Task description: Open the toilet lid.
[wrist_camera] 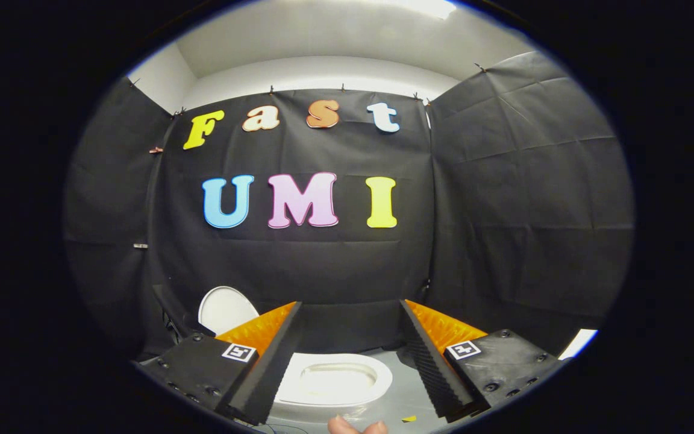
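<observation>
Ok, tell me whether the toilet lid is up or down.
Up. The lid stands raised behind the left finger, and the seat with its open bowl lies uncovered between the open fingers of the gripper, which touch nothing.

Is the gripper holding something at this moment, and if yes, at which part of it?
Nothing is held. The gripper is open, its fingers spread wide with only air between them. The toilet sits below and beyond them, its lid already raised.

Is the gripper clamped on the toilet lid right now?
No. The gripper is open with nothing between its fingers, and the lid stands upright beyond the left finger.
</observation>
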`<state>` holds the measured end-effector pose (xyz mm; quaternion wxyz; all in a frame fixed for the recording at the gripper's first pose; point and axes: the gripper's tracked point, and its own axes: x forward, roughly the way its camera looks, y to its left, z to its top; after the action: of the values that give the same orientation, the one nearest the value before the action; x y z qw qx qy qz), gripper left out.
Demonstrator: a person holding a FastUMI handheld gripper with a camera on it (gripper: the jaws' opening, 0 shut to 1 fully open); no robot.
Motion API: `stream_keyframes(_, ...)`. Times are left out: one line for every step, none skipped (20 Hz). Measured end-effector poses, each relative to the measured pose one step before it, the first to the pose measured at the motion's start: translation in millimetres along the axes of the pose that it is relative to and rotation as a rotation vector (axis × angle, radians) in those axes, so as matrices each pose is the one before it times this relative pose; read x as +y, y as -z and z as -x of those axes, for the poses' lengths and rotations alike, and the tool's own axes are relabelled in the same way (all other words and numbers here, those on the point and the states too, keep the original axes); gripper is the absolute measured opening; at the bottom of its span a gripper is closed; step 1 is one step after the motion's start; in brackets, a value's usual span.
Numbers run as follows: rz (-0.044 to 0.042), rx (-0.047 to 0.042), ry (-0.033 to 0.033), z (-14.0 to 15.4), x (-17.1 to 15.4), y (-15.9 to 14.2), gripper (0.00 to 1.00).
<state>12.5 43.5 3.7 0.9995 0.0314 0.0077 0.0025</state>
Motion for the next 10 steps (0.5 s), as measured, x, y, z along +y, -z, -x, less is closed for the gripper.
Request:
stream_keyframes(-0.01614, -0.00292, -0.00974, 1.08, 1.54, -3.66, 0.99)
stream_keyframes(-0.00338, -0.00566, -0.00466, 0.17, 0.23, -1.55, 0.99)
stream_keyframes(0.01019, -0.00546, 0.00022, 0.81, -1.56, -0.99, 0.99)
stream_keyframes(0.01793, -0.00262, -0.00789, 0.79, -0.11, 0.79, 0.99)
stream_keyframes(0.02077, 0.00068, -0.01312, 5.41, 1.93, 1.10, 0.99)
stream_keyframes(0.01613, 0.00137, -0.00706, 2.35, -0.89, 0.83, 0.99)
stream_keyframes(0.01321, -0.00174, -0.01335, 1.86, 1.27, -1.78, 0.99)
stream_keyframes(0.01312, 0.00090, -0.00487, 2.35, -0.87, -1.26, 0.99)
stream_keyframes(0.00516, -0.00404, -0.00033, 1.74, -3.07, -2.68, 0.99)
stream_keyframes(-0.00839, -0.00706, 0.00202, 1.67, -2.35, -4.63, 0.99)
